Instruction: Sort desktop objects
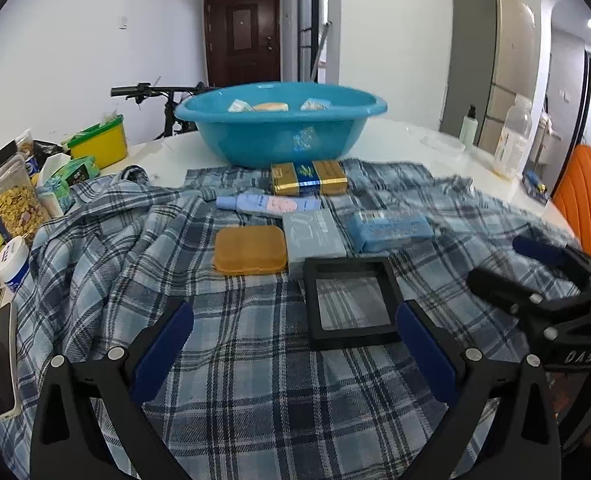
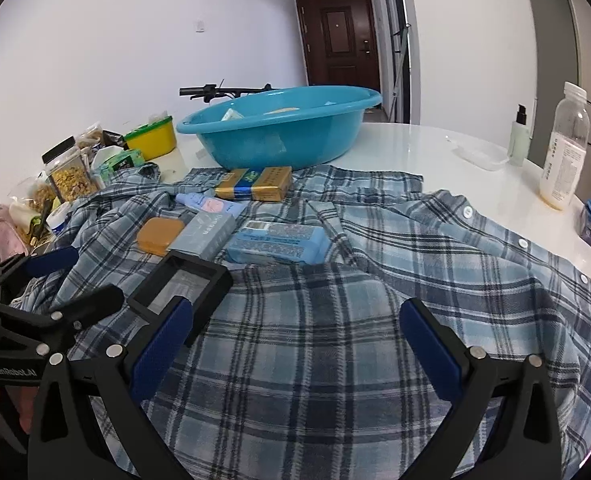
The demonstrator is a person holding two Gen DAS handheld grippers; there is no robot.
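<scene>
Several items lie on a plaid shirt (image 1: 255, 380): a black square frame box (image 1: 351, 304), an orange pill case (image 1: 249, 250), a grey-blue box (image 1: 315, 236), a blue wrapped pack (image 1: 391, 230), a pastel tube (image 1: 267, 204) and a gold-and-blue box (image 1: 309, 178). Behind them stands a blue basin (image 1: 279, 128) with a few small items inside. My left gripper (image 1: 295, 340) is open and empty, with the frame box just ahead of its right finger. My right gripper (image 2: 295, 340) hovers open over bare shirt (image 2: 335, 320), the frame box (image 2: 183, 280) to its left. Each gripper shows in the other's view: right (image 1: 497, 262), left (image 2: 79, 280).
The white table's left edge holds a cereal jar (image 1: 13, 204), a yellow tub (image 1: 101, 142), tissue packs and a phone (image 1: 1, 360). At the right stand a plastic bottle (image 2: 565, 156), a pump bottle (image 2: 519, 138) and a clear lid (image 2: 479, 156). An orange chair (image 1: 587, 208) is beyond the table's right edge.
</scene>
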